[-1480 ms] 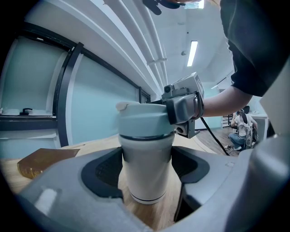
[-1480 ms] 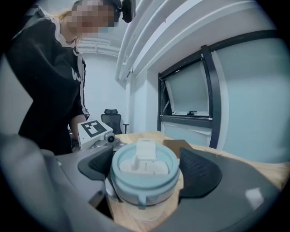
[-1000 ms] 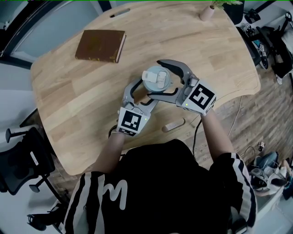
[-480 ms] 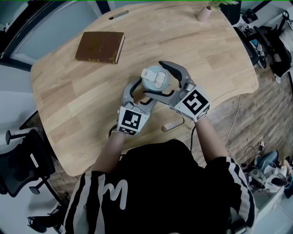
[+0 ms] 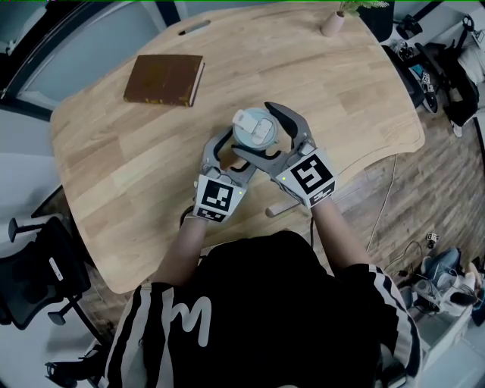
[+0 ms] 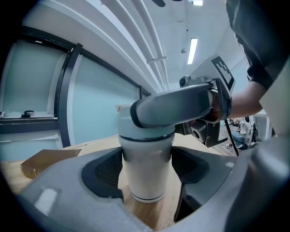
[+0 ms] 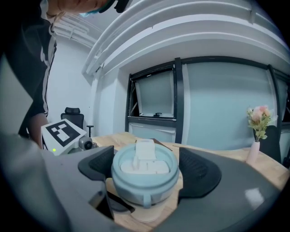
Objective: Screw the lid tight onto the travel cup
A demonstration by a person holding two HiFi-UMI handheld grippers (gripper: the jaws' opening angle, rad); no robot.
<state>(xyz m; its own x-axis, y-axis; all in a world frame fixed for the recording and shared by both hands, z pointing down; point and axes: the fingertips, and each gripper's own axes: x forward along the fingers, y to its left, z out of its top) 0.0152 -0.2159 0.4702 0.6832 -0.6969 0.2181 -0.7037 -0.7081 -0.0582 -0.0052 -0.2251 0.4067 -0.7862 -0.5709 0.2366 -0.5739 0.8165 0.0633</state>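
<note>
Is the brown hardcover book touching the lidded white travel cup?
No: the brown hardcover book lies well apart from the lidded white travel cup, with bare wooden table between them.

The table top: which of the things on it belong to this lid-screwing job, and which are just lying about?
In the job:
- travel cup, clamped by the left gripper
- lid, gripped by the right gripper

Just lying about:
- brown book
- pen
- small vase of flowers
- pale oblong piece near the front edge
</note>
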